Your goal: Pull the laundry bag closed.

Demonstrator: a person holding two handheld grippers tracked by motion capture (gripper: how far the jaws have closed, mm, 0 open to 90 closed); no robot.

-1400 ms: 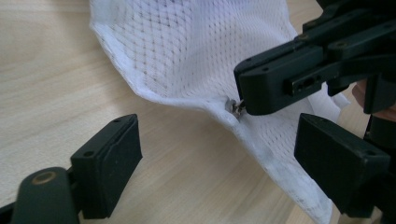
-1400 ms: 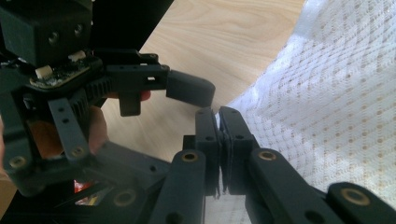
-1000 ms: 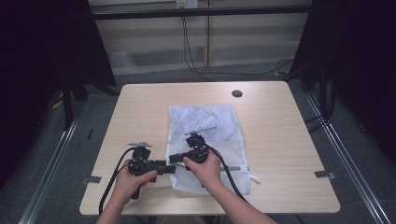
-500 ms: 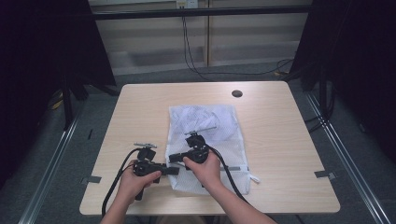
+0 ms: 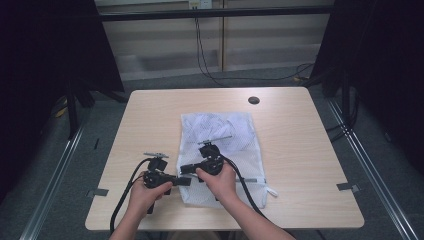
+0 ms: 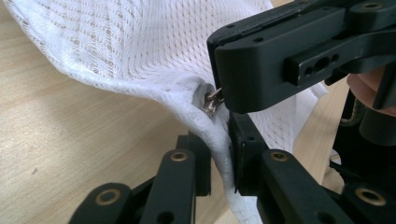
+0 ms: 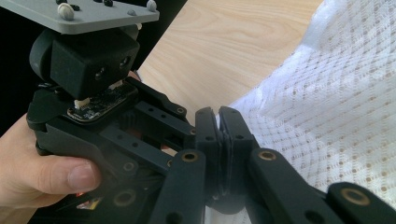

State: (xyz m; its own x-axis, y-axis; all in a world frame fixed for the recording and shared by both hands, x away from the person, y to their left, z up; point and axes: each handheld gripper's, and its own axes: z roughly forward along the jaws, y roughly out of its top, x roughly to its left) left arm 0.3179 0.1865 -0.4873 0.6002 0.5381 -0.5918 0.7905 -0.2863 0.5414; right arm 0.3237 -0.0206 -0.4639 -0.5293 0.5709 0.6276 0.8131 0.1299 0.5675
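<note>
Left gripper point(image 6: 217, 158), jaws just closing, clamped on mesh bag point(image 5: 220, 145) hem; right gripper point(image 6: 219, 100) at 12 o'clock, pinching zipper pull point(image 6: 212, 100).

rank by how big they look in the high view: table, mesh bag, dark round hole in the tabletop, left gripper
1. table
2. mesh bag
3. left gripper, with its jaws just closing on the bag's edge
4. dark round hole

The hole lies farther from the camera, but it looks plainly smallest.

A light wooden table point(image 5: 150, 115) fills the middle of the high view, with a round dark grommet hole point(image 5: 253, 100) near its upper right edge. Black cables point(image 5: 205, 55) hang at top centre, above grey carpet point(image 5: 390, 180) at right.
</note>
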